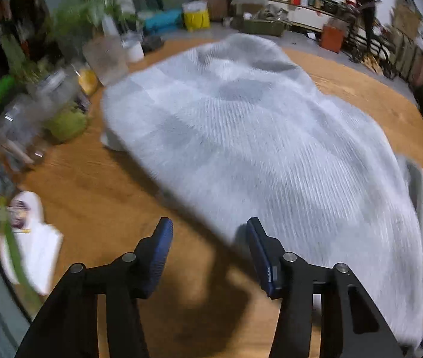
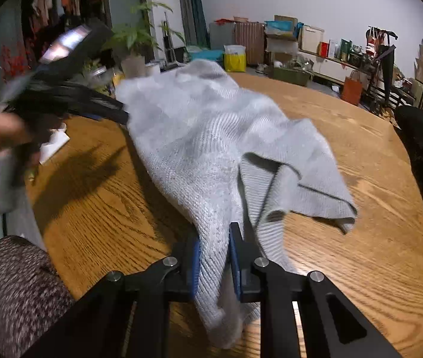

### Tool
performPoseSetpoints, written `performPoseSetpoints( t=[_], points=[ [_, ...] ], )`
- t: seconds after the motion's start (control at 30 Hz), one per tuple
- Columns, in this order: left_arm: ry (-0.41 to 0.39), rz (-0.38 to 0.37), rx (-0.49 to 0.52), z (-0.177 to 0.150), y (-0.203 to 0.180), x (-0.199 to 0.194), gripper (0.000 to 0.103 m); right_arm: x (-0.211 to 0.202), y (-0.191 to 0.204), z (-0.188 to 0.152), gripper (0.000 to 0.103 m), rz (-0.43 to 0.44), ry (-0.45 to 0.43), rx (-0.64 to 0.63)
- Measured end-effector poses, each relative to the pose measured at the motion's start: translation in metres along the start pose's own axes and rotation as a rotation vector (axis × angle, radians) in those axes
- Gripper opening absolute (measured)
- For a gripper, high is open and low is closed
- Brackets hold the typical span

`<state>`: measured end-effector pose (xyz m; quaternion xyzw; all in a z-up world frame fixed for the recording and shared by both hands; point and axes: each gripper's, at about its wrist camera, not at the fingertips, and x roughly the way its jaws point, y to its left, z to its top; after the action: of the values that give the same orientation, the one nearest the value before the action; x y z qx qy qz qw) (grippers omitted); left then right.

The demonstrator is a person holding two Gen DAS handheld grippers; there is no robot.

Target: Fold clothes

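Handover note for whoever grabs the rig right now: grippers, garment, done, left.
Right hand-held gripper: shut on the near edge of the grey knit sweater.
Left hand-held gripper: jaws apart, nothing between them, over bare wooden table beside the sweater's left edge.
Sweater: lying lengthwise on the table, one corner flopped over at the right, bunched, not flat.
Done: no neat fold shows yet.
Left: grip the left side, spread flat, fold.

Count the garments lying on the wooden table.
1: a grey knitted garment sprawled across the middle of the wooden table, its near end pinched in the right gripper. Anything folded beneath it would be hidden.
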<state>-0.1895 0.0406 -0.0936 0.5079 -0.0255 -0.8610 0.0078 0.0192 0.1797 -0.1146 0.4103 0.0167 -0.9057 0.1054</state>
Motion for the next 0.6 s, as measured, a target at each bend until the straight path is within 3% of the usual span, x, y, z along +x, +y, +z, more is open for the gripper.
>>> performPoseSetpoints(
  t=[0.07,0.13,0.2,0.27,0.33,0.4,0.5,0.53,0.57,0.6],
  points=[
    [-0.002,-0.035,-0.031,0.012,-0.003,0.008,0.053,-0.004,-0.010,0.000,0.027,0.024,0.018,0.001],
    [-0.031,-0.058,-0.046,0.021,-0.007,0.010,0.053,-0.007,-0.026,0.000,0.055,0.039,0.022,0.040],
    [-0.046,-0.063,-0.048,0.028,-0.013,0.008,0.053,-0.010,-0.045,0.005,0.062,0.053,0.004,0.108],
    [-0.048,-0.067,-0.047,0.033,-0.020,0.006,0.054,-0.007,-0.061,0.018,0.064,-0.006,-0.010,0.164],
    [-0.038,-0.148,-0.046,0.034,-0.030,0.001,0.059,0.009,-0.071,0.032,0.073,-0.073,-0.008,0.201],
    [-0.005,-0.230,-0.037,0.032,-0.041,0.000,0.066,0.026,-0.078,0.044,0.073,-0.072,0.014,0.234],
    [0.020,-0.304,-0.013,0.025,-0.056,-0.007,0.067,0.056,-0.079,0.059,0.073,-0.027,0.061,0.271],
    [0.020,-0.316,-0.007,0.023,-0.059,-0.010,0.067,0.065,-0.074,0.062,0.066,-0.010,0.068,0.271],
    [0.016,-0.316,-0.002,0.022,-0.060,-0.012,0.067,0.072,-0.069,0.063,0.051,0.002,0.067,0.270],
    [0.012,-0.309,0.003,0.019,-0.061,-0.016,0.067,0.072,-0.065,0.062,0.022,0.009,0.053,0.266]
  ],
)
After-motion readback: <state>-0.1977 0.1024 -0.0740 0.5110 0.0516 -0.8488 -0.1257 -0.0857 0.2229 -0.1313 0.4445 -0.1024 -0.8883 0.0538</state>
